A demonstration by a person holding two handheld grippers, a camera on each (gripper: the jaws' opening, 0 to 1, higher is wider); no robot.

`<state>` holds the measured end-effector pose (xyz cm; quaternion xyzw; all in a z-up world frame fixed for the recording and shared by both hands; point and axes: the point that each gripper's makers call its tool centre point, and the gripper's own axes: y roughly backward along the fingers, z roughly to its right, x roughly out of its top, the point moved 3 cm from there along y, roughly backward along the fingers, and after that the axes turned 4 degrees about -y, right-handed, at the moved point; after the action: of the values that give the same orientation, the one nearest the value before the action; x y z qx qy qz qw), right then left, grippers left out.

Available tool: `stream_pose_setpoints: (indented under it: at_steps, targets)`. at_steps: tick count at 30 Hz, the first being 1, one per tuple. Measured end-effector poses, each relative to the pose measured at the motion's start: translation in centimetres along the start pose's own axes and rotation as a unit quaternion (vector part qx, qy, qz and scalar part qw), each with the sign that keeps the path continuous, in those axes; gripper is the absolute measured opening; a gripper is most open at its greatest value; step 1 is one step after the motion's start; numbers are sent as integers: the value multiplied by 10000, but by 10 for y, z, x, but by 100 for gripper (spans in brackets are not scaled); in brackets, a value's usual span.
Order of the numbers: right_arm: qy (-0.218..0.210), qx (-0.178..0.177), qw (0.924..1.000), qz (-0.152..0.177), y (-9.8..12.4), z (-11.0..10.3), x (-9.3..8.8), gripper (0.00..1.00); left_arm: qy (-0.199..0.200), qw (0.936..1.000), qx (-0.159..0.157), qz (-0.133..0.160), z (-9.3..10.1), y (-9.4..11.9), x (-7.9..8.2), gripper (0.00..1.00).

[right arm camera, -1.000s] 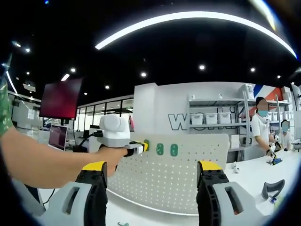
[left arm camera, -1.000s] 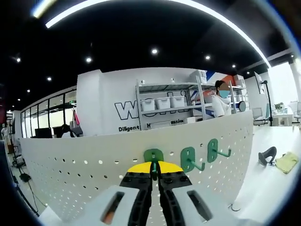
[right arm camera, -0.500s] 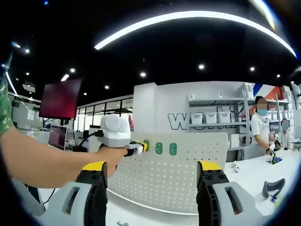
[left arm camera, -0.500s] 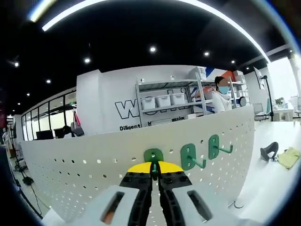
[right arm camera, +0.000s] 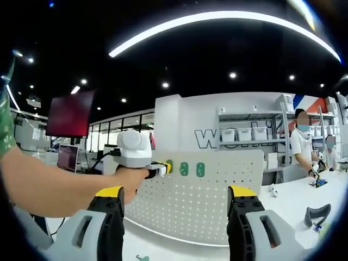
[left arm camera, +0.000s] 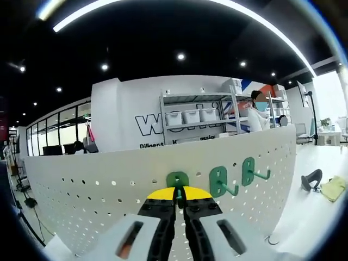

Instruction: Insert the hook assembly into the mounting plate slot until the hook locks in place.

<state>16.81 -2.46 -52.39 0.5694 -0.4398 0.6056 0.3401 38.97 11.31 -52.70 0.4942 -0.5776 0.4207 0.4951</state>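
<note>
- The left gripper point(left arm camera: 178, 202) has its jaws closed on a green hook point(left arm camera: 177, 181) at the white pegboard point(left arm camera: 98, 187).
- Two more green hooks point(left arm camera: 219, 182) hang on the board to its right.

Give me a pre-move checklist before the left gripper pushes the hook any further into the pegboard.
1. Left gripper shut on the green hook: ok.
2. Hook meets the pegboard at the top row: ok.
3. Hook locked in its slot: cannot tell, jaws cover the base.
4. Two other hooks already hang to the right, clear of this one: ok.
5. Right gripper open, back from the board: ok.
6. All three hooks visible in the right gripper view: ok.
</note>
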Motion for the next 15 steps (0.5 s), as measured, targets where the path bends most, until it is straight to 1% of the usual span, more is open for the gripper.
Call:
stream_pose_setpoints:
  at_steps: [4, 8, 10, 15]
  targets:
    - [-12, 4, 10000, -8, 0, 1, -1, 79, 73, 10000, 16, -35, 0, -1, 0, 4]
    - [-47, 10, 10000, -17, 1, 0, -2, 79, 7, 9999, 96, -95, 1, -2, 0, 4]
    - [-52, 11, 10000, -11, 2, 0, -2, 79, -101, 9998, 133, -138, 2, -2, 0, 4]
    - [-60, -37, 10000, 1, 4, 4, -2, 79, -157, 9995, 223, -157, 3, -2, 0, 4]
